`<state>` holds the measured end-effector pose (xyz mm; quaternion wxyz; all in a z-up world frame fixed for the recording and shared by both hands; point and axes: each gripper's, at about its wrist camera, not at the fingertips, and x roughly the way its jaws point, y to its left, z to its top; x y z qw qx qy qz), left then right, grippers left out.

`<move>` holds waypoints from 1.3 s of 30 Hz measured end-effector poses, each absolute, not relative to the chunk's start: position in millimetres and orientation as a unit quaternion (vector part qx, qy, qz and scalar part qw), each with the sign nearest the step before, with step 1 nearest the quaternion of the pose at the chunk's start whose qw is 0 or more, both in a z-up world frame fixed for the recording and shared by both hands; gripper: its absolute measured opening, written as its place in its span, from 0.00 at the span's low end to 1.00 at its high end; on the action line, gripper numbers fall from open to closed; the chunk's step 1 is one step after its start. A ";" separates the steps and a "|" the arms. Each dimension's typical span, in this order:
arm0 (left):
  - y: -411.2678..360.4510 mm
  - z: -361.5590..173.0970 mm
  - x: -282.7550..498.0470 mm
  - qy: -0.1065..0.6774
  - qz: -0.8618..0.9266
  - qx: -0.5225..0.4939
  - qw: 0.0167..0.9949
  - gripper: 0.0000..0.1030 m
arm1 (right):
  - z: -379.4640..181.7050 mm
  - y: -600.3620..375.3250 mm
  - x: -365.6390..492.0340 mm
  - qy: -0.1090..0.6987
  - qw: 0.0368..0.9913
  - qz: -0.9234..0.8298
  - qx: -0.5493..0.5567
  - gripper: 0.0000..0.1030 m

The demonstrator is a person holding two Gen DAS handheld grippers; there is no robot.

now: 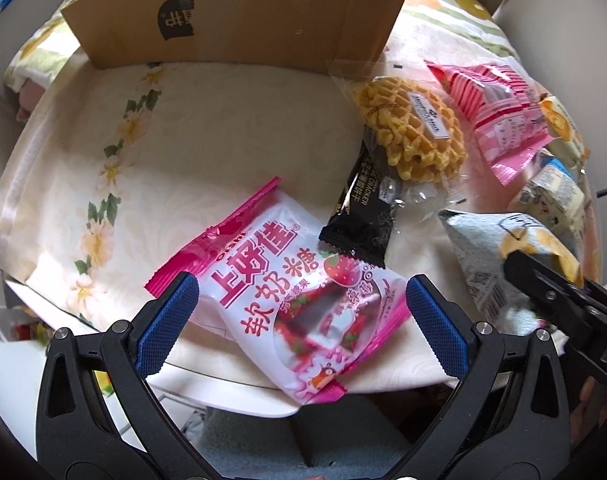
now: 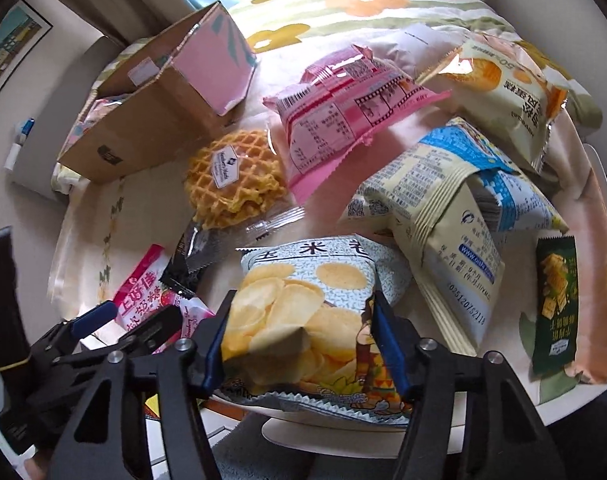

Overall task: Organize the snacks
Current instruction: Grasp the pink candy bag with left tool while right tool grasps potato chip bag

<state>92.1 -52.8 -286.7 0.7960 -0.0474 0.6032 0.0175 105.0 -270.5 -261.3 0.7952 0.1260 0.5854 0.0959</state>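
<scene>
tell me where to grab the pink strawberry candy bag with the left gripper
Grip the strawberry candy bag across its puffy middle, coming from above. It lies flat on the tablecloth, and the left gripper is open astride its two long edges, so closing there pinches the body.

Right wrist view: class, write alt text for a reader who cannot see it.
The right gripper pinches a chip bag at the near edge of a table strewn with snack packets. A waffle and an open cardboard box lie behind, and the left gripper hovers over a pink candy bag.
</scene>
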 end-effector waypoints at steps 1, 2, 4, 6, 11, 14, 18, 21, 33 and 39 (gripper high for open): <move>-53.8 -288.1 93.0 0.603 0.024 -0.048 0.796 1.00 | -260.2 -271.8 104.7 0.582 0.797 0.100 0.126 0.53; -54.9 -289.4 93.8 0.604 0.030 -0.049 0.795 1.00 | -259.6 -273.8 105.5 0.581 0.797 0.105 0.127 0.53; -58.2 -292.7 94.7 0.606 0.043 -0.046 0.793 1.00 | -259.2 -272.5 106.5 0.576 0.799 0.113 0.127 0.52; -61.9 -297.2 96.9 0.610 0.051 -0.044 0.790 1.00 | -259.4 -272.3 107.9 0.576 0.798 0.121 0.128 0.52; -71.6 -305.4 99.5 0.610 0.064 -0.026 0.790 1.00 | -259.5 -273.3 107.9 0.574 0.797 0.135 0.130 0.52; -73.7 -310.3 97.0 0.610 0.069 -0.025 0.789 1.00 | -260.1 -273.9 108.5 0.574 0.797 0.141 0.127 0.52; -75.4 -311.7 97.8 0.607 0.067 -0.027 0.792 0.98 | -260.8 -276.2 108.5 0.573 0.796 0.147 0.128 0.52; -68.5 -310.6 92.1 0.601 0.053 -0.023 0.797 0.88 | -261.0 -276.8 108.3 0.572 0.796 0.149 0.129 0.52; -60.4 -290.5 73.6 0.572 -0.020 -0.013 0.820 0.43 | -261.7 -276.6 105.7 0.567 0.798 0.154 0.132 0.52; -37.8 -283.3 66.9 0.567 -0.044 -0.017 0.822 0.33 | -262.1 -276.7 100.9 0.561 0.801 0.157 0.141 0.52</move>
